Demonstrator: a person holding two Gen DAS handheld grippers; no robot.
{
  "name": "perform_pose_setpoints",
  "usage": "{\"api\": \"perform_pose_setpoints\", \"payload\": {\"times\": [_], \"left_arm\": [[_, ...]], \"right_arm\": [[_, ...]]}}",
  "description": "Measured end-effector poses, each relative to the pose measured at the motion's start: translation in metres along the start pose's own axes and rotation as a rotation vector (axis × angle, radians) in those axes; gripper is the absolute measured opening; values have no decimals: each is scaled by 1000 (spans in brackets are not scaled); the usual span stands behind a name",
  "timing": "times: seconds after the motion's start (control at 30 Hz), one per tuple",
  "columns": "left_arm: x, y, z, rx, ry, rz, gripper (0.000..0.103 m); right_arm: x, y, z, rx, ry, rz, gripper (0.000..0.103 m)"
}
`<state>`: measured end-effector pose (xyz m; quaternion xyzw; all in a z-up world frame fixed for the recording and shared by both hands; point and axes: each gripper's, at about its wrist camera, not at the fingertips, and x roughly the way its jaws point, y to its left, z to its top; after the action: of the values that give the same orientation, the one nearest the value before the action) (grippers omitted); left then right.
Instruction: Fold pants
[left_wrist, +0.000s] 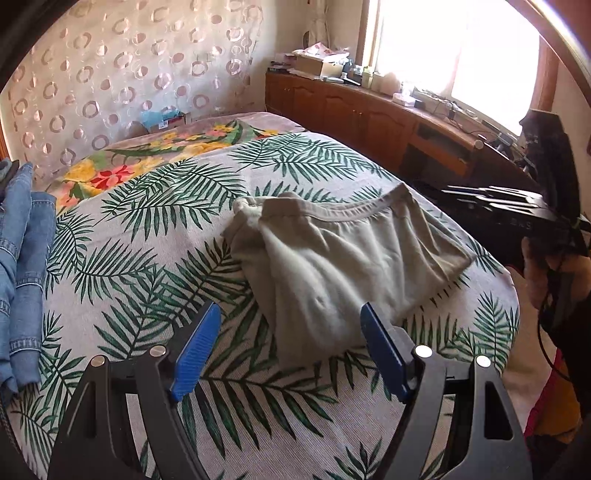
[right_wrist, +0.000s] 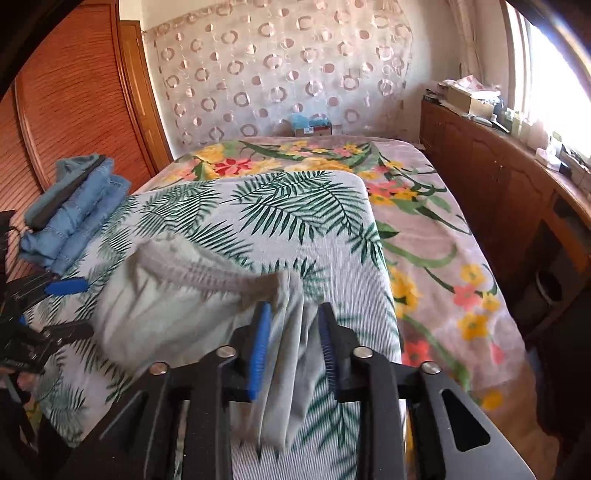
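Light grey-beige pants (left_wrist: 332, 258) lie folded in a bundle on the palm-leaf sheet (left_wrist: 147, 229) of the bed, waistband toward the far side. My left gripper (left_wrist: 291, 325) is open and empty, its blue pads either side of the bundle's near end, just above the sheet. My right gripper (right_wrist: 293, 325) is shut on a bunched edge of the pants (right_wrist: 162, 302), lifting that edge off the sheet. The left gripper also shows at the left edge of the right wrist view (right_wrist: 66, 306), open.
A stack of folded blue jeans (left_wrist: 22, 258) sits at the bed's left edge, also in the right wrist view (right_wrist: 74, 210). A floral blanket (right_wrist: 443, 258) covers the rest of the bed. A wooden cabinet (left_wrist: 351, 110) with clutter runs under the window.
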<state>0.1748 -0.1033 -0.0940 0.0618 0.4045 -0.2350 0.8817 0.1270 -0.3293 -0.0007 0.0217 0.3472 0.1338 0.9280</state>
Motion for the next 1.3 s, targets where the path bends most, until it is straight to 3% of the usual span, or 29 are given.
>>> {"api": "perform_pose_setpoints", "payload": {"times": [0.13,0.33,0.63,0.67,0.7,0.8,1.0,1.3], "left_arm": [[-1,-5,-7,17,8,-6,78],[7,-9,-16,44,53,-5,61],[15,-9,-17,54,66,-11,40],[16,-10,-17,57,68,-10,38],[17,-9,-16,58,70,-6,38],[23,-6,-15,52,90,17,38],[24,-3,-15,45,91,17,38],[24,0,-15,39,87,13,38]], "right_arm": [[-17,2,-25,-21,19,13,30],[-28,3,-46,-26,43,42,30],[-13,2,-42,-35,88,61,30],[-12,2,-42,-42,93,67,24],[-12,2,-43,-50,91,68,14],[-18,-4,-44,-39,68,92,8],[-30,-18,-40,-15,41,35,6],[-24,-15,-43,-14,69,22,6]]}}
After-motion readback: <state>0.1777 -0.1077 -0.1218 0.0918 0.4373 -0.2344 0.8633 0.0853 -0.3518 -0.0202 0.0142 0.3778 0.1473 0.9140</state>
